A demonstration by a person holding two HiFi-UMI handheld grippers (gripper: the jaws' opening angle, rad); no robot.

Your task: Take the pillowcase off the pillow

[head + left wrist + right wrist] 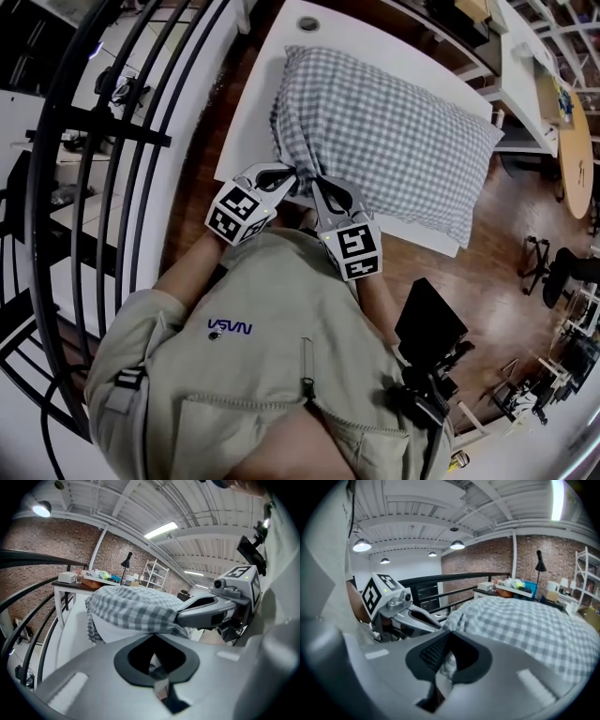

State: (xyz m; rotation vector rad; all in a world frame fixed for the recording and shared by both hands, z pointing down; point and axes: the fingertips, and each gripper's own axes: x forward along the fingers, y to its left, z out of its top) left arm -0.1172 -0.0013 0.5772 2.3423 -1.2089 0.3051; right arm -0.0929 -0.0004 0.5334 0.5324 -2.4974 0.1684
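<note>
Pillow in its checked pillowcase (394, 122) lies on the white surface (246, 131), one corner toward the person. That corner is bunched and drawn up off the surface.

Left claw (292, 180) and right claw (317, 187) meet at the bunched corner, tips just beside each other.

Left gripper view: the claw (154, 665) is closed, with a pale fold of pillowcase pinched between the jaws. Right gripper view: the claw (444, 667) is closed on checked pillowcase cloth, which trails from the jaws toward the pillow.

Black railing (112, 187) runs along the left of the surface.
</note>
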